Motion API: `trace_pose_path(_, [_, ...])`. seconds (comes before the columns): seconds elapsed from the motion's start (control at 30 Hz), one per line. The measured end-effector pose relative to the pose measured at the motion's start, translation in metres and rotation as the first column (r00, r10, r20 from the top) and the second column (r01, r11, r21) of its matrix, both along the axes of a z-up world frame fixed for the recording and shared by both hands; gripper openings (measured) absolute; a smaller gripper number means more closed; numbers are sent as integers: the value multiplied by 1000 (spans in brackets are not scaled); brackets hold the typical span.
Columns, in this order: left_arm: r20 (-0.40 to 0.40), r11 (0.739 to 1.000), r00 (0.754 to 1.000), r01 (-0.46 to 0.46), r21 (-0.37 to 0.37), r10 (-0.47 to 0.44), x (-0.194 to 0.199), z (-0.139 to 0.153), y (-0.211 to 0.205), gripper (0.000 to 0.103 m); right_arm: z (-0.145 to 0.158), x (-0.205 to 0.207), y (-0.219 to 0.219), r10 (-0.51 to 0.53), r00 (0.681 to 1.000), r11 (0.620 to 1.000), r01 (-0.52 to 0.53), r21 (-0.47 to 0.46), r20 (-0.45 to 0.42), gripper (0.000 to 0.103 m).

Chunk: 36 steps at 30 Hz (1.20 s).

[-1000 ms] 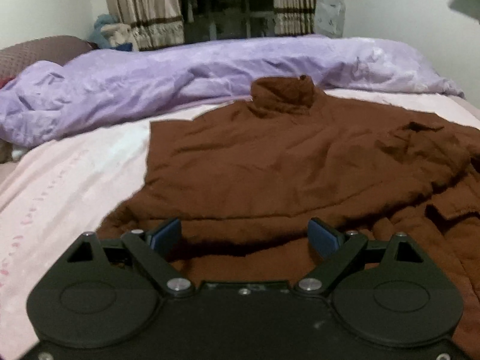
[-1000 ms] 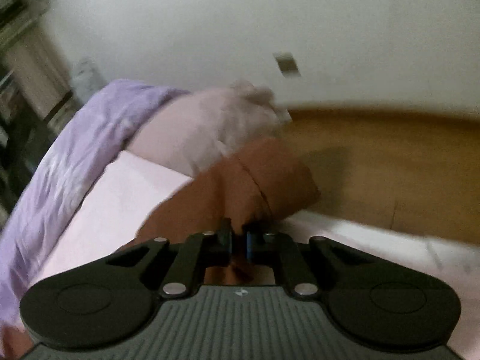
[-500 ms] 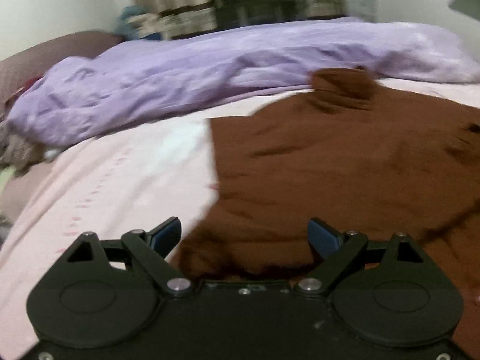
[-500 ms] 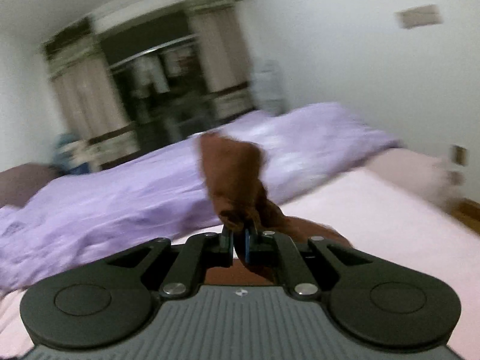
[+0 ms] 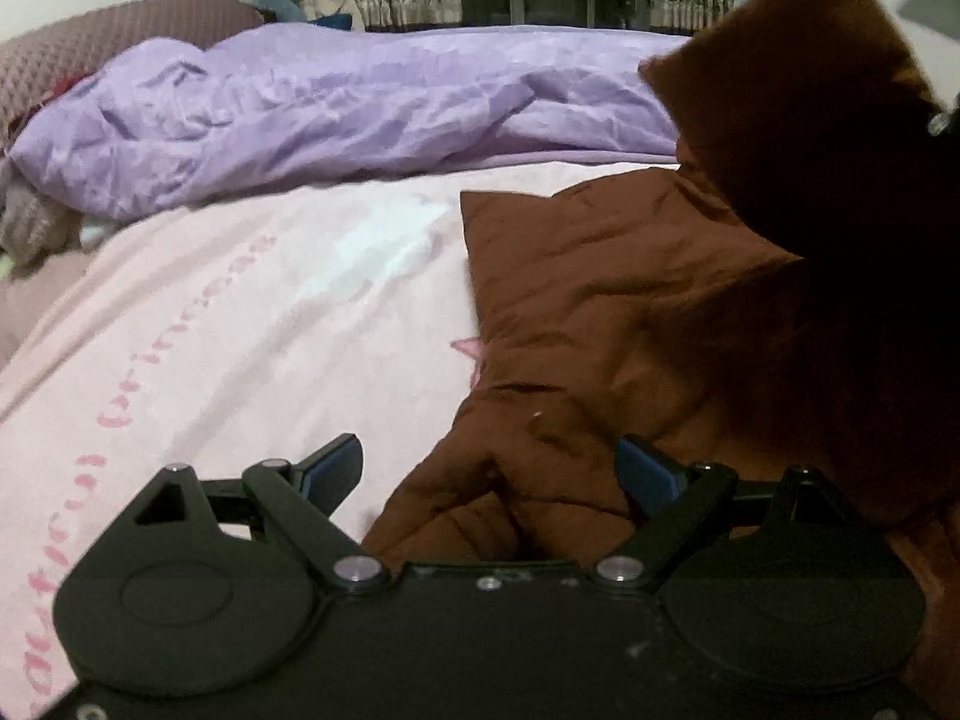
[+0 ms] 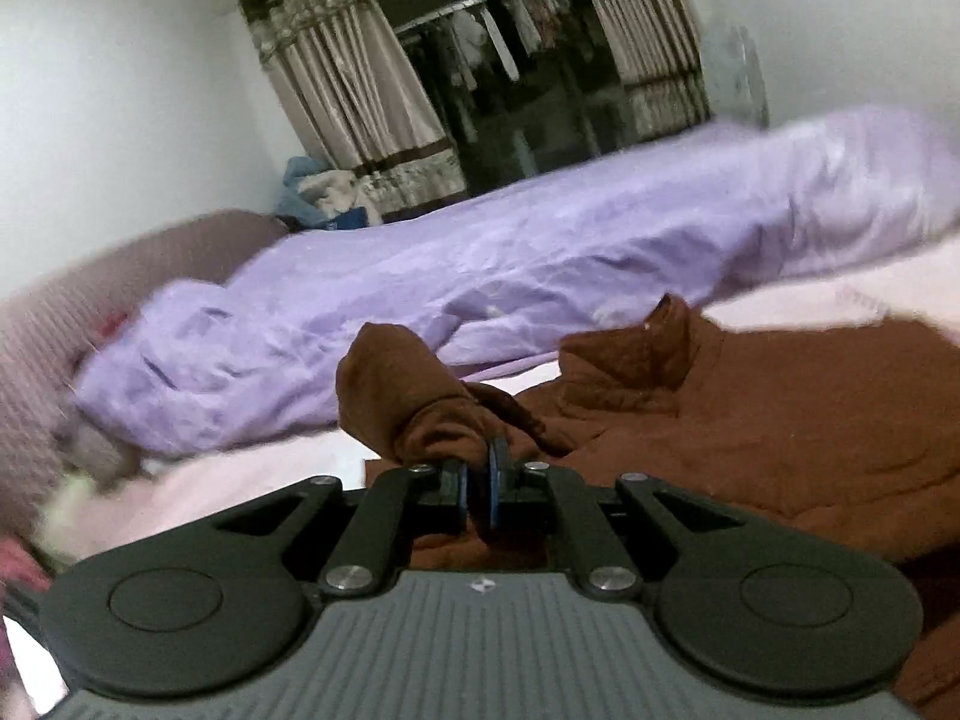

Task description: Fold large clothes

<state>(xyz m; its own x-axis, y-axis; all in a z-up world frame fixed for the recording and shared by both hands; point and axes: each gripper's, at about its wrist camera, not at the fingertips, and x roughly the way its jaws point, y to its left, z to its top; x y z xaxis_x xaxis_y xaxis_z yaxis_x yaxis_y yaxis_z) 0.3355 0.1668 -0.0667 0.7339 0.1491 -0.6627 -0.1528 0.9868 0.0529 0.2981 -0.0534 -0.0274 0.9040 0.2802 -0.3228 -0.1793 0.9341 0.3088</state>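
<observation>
A brown quilted coat [image 5: 600,312] lies spread on the pink bed, one sleeve [image 6: 408,396] lifted above it.

Your lifted sleeve [image 5: 798,90] hides the brown jacket's [image 5: 600,300] collar and the bed's right edge; the jacket runs off frame right. The wardrobe clothes [image 6: 510,42] blur beyond telling.

The left gripper [image 5: 489,468] holds its jaws wide apart, while the right gripper [image 6: 478,480] has its jaws pinched together.
</observation>
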Motion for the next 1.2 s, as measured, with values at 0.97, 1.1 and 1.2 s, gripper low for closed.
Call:
trace_pose_path(0.97, [37,998,998,51,-41,-49,-11,40,-47,98,-21,-41,-68,-52,995,995,59,82,-86,93])
trace_pose_path(1.1, [48,990,994,101,-100,-97,-6,48,-64,98,-39,-29,-89,-245,952,969,234,-81,-181,84])
trace_pose_path(1.2, [25,988,991,134,-76,-132,13,38,-78,98,-53,-22,-101,-288,927,956,262,-135,-239,81])
